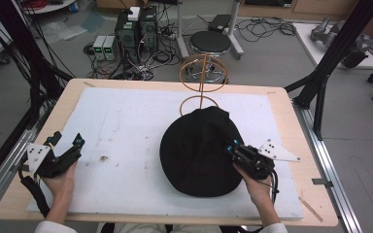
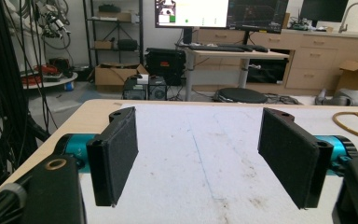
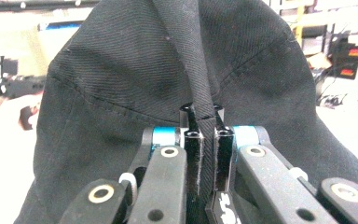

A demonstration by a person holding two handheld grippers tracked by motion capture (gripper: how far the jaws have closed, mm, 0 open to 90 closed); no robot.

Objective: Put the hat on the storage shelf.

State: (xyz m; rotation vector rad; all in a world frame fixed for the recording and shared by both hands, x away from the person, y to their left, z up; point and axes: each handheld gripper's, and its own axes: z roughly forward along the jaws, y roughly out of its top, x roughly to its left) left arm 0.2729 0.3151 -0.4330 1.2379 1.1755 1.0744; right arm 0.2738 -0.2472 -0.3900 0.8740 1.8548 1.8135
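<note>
Black hat (image 1: 200, 151) lay on the white mat (image 1: 126, 126) of the desk (image 1: 291, 121), just before a wire stand (image 1: 202, 77). High view placed the right gripper (image 1: 230, 149) at its right rim. Right gripper view showed the fingers (image 3: 193, 154) clamped on a fold of the brim. Left gripper (image 2: 205, 158) view showed its fingers (image 2: 116, 154) wide apart over bare mat.

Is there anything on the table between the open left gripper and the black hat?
Nothing visible: bare white mat lies between the left gripper and the black hat, whose brim the right gripper pinches.
</note>
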